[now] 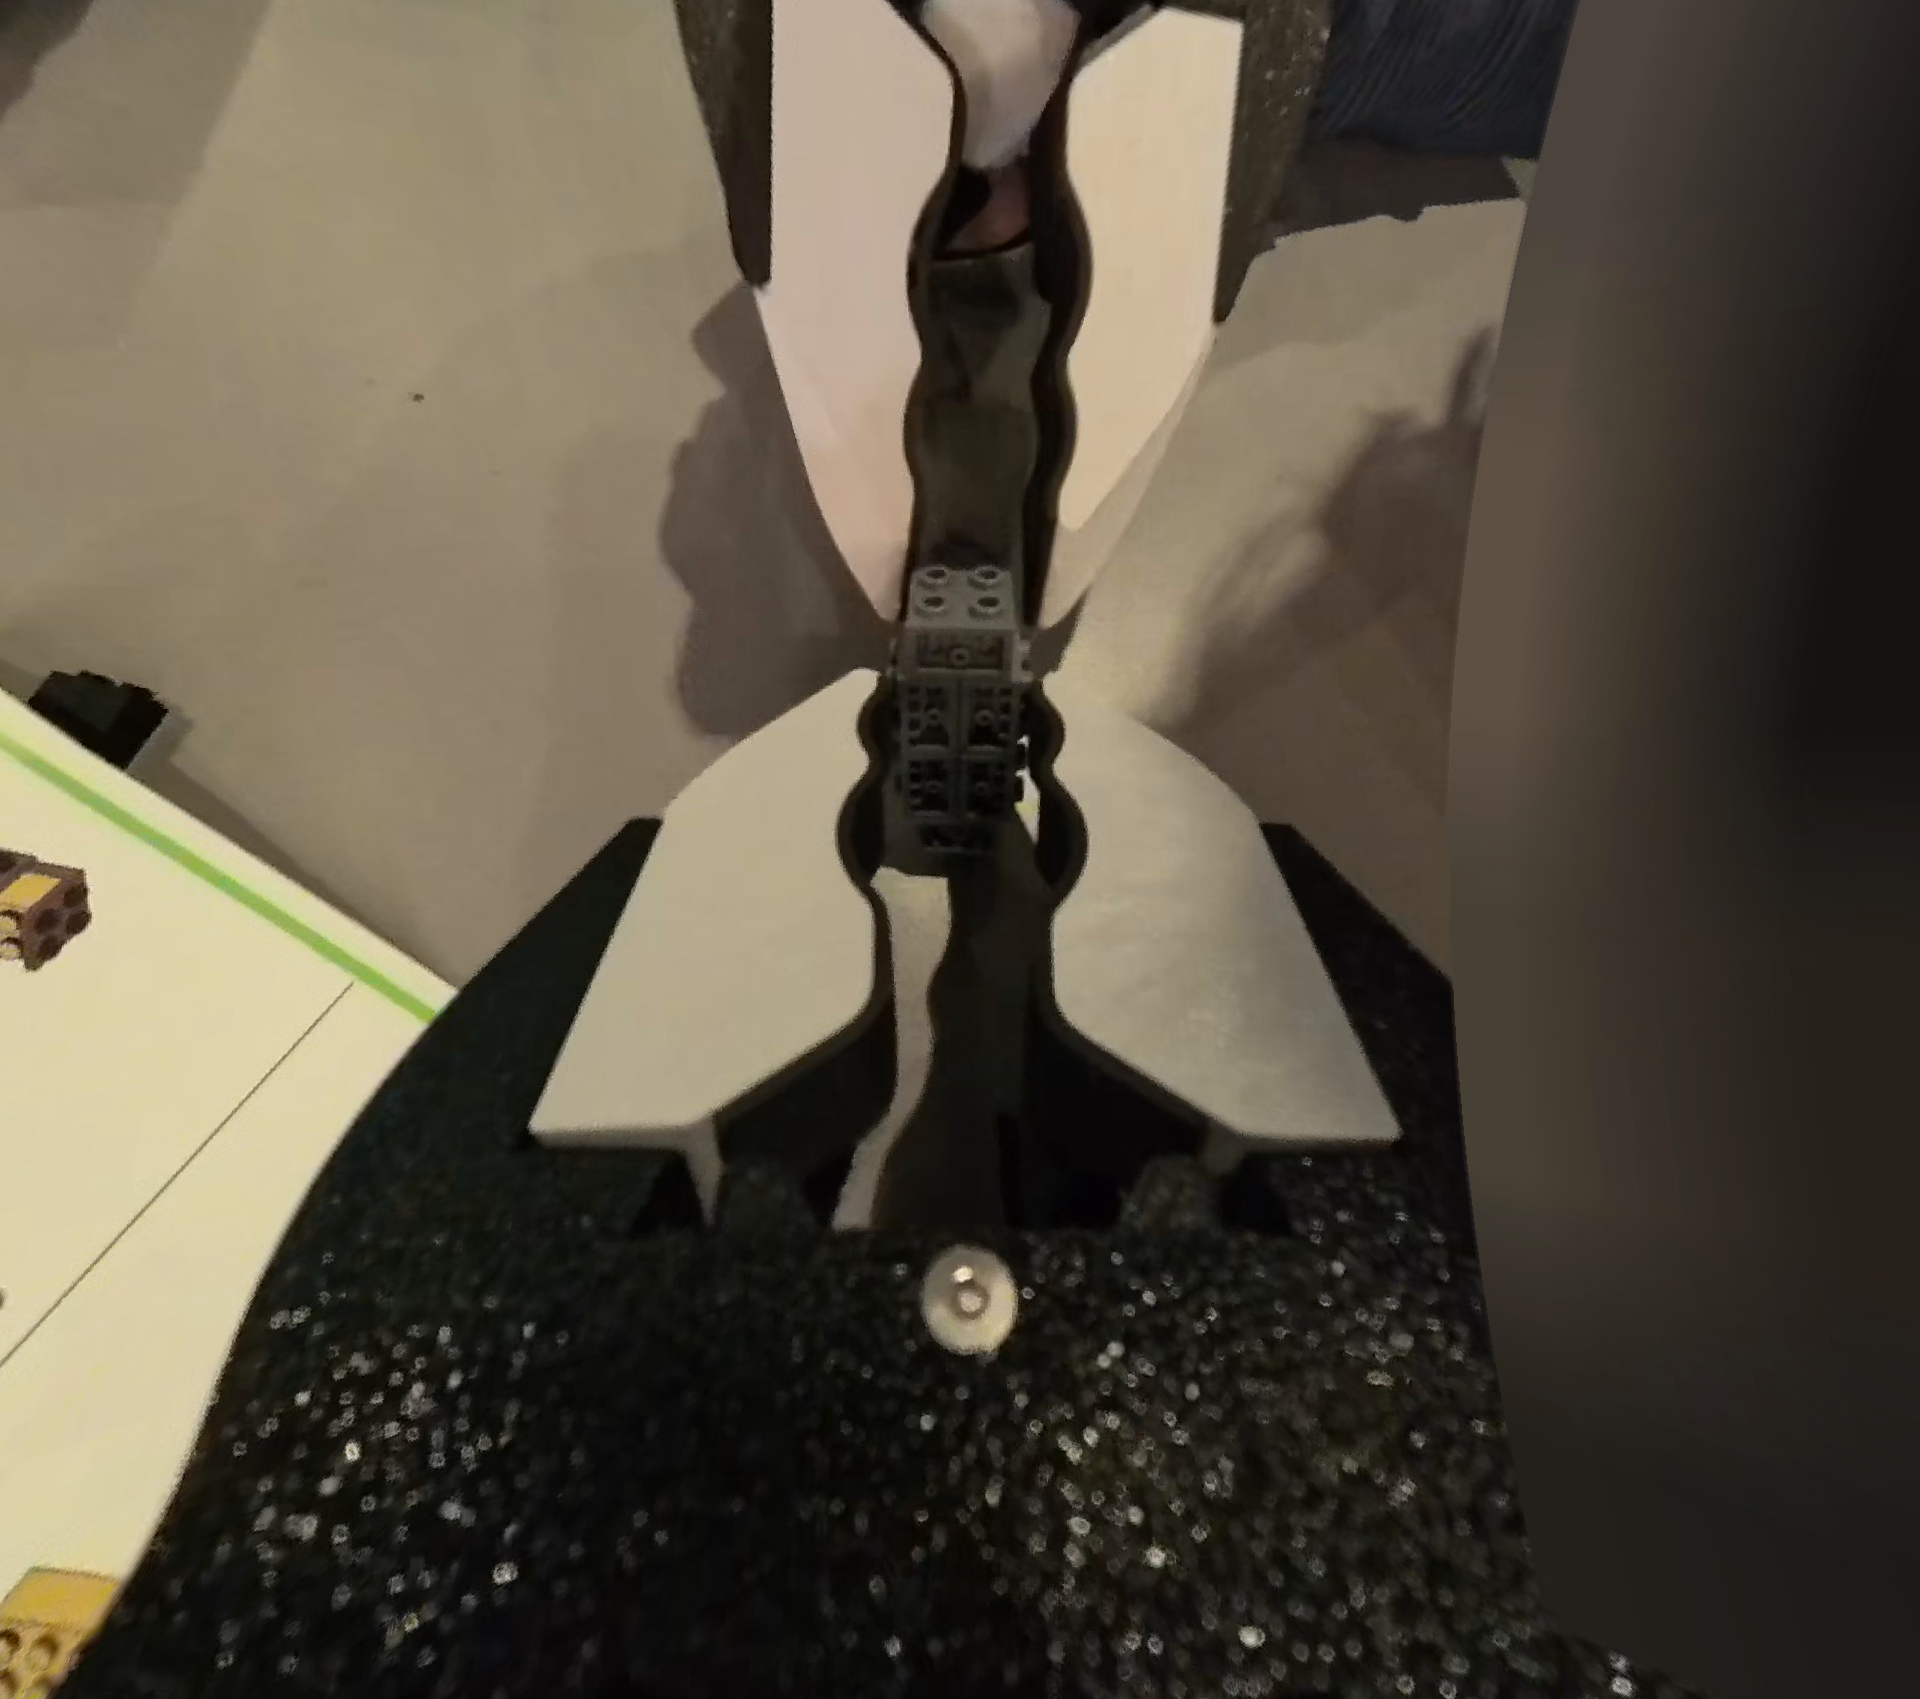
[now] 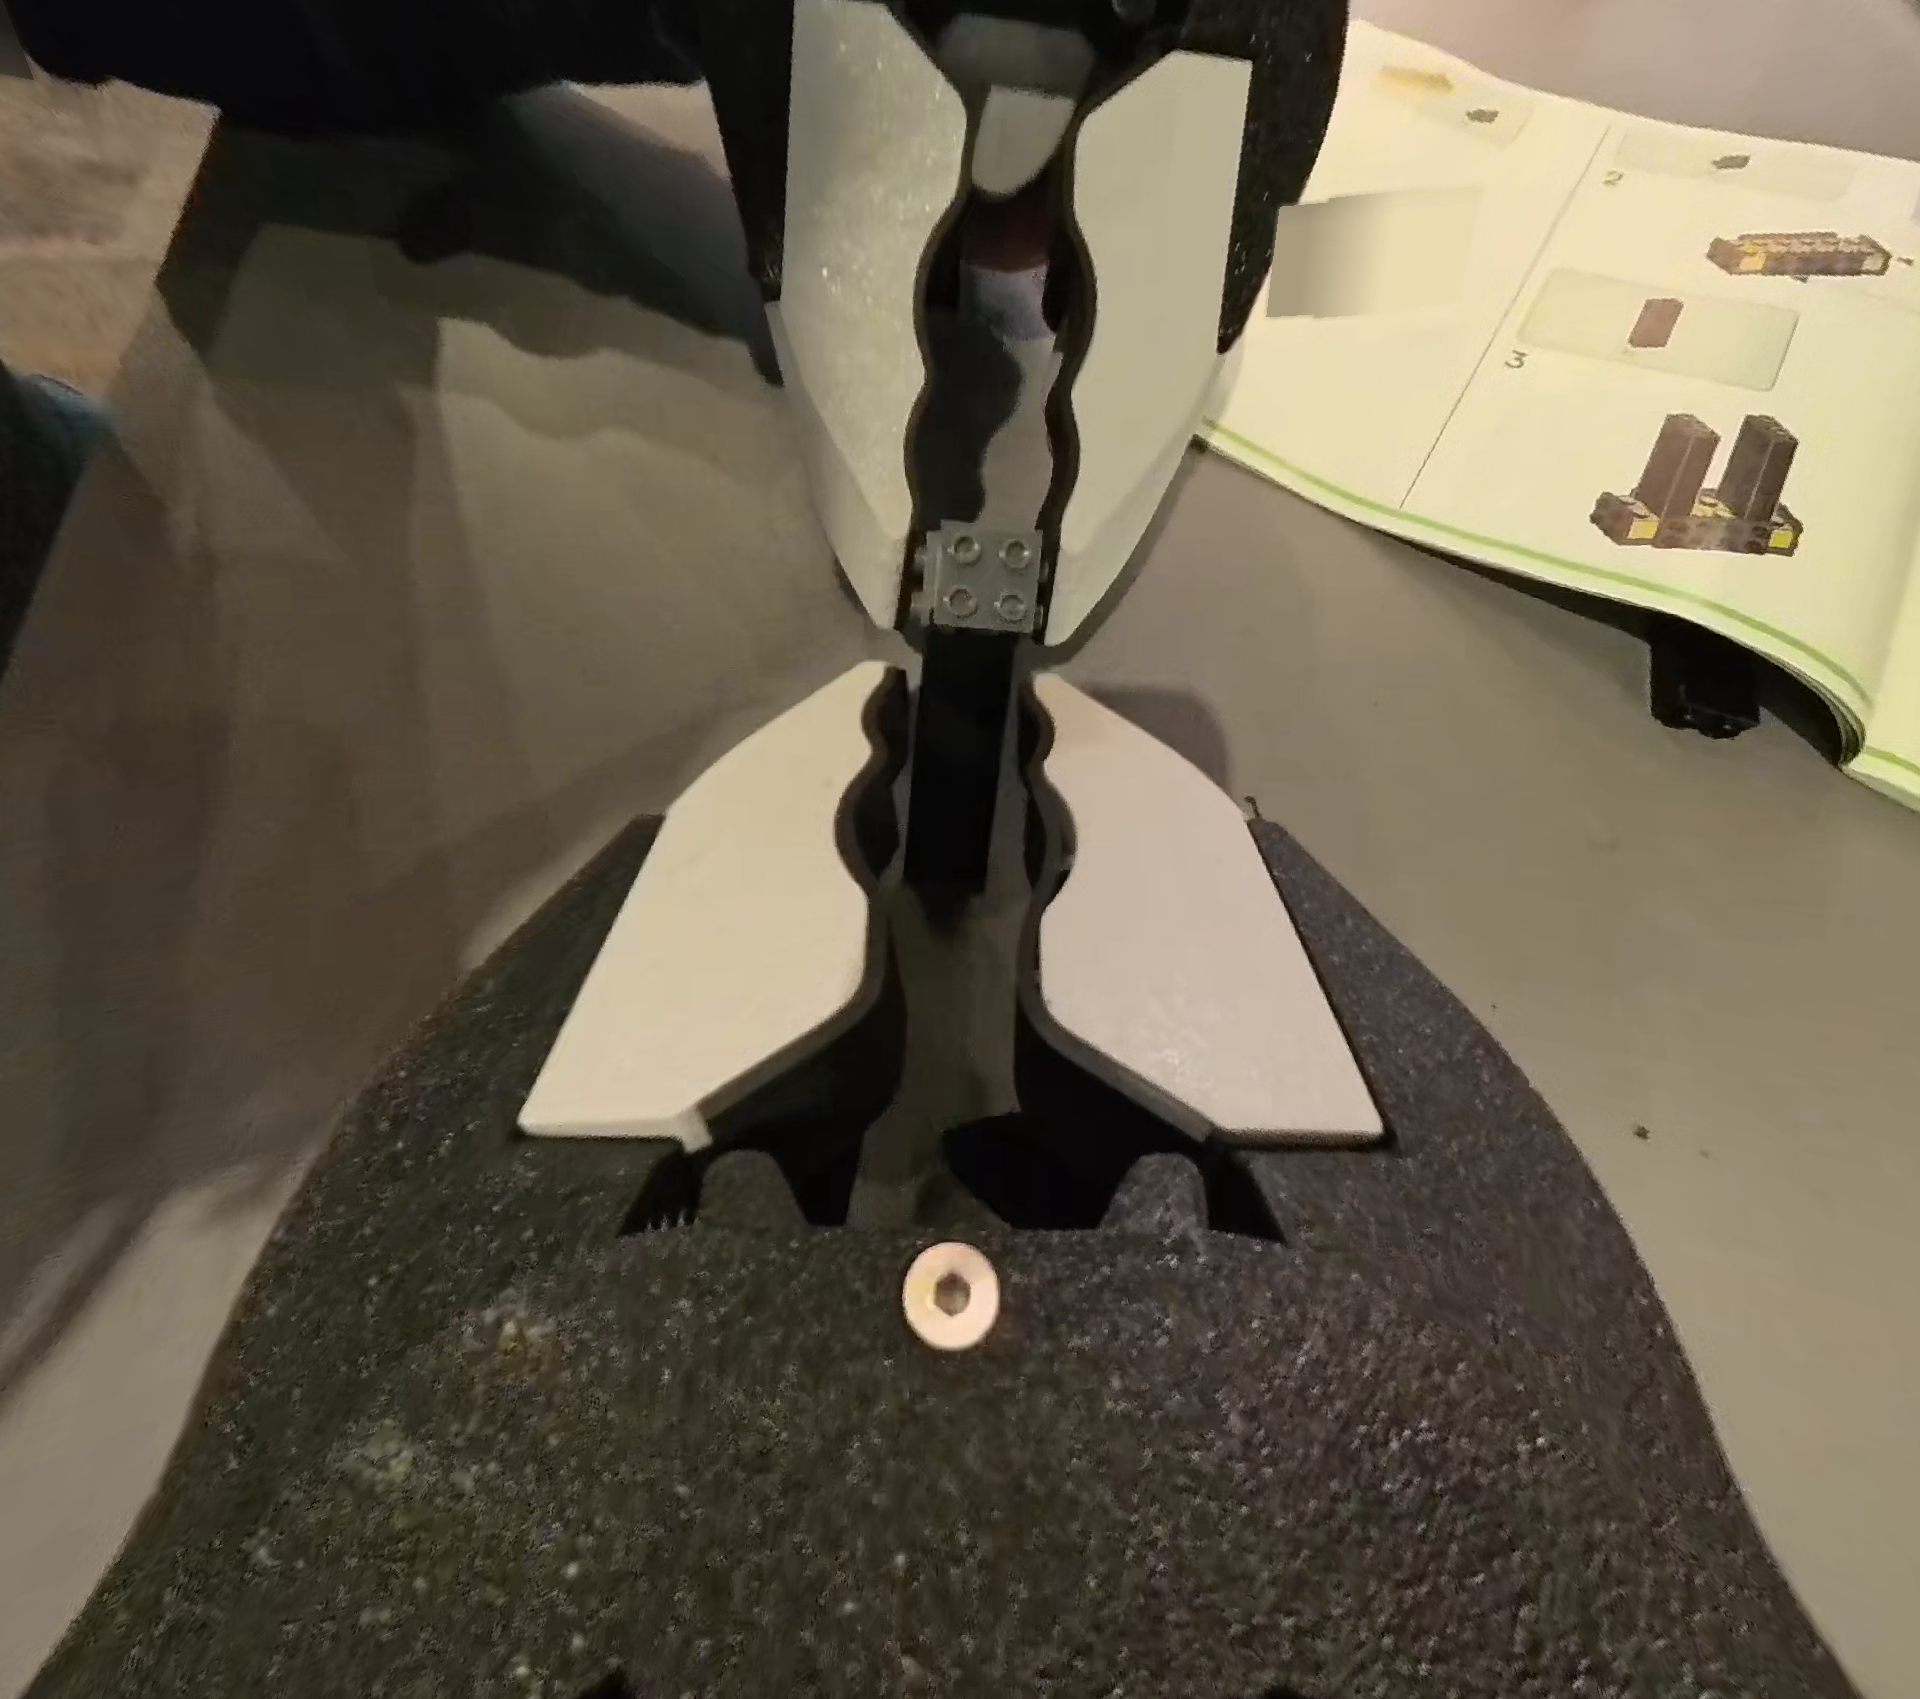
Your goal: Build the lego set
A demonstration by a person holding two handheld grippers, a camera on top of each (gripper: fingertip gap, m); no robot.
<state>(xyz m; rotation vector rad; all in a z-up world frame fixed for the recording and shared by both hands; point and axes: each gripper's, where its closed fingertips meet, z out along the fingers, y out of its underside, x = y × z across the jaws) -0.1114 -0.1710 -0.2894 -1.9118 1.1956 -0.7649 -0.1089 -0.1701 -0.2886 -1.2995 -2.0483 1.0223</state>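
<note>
We see the left gripper clamped on a dark grey brick stack; the right gripper pinches a black column. Tip to tip, they meet at a light grey studded brick — seemingly joined. The instruction booklet lies right of the right fingers.

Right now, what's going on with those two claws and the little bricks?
A person is building a lego set with two hand-held claws facing each other above a grey table. The left claw grips a dark grey brick stack; the right claw grips a black piece. A small grey studded brick sits between them. An instruction booklet lies open nearby.
</note>
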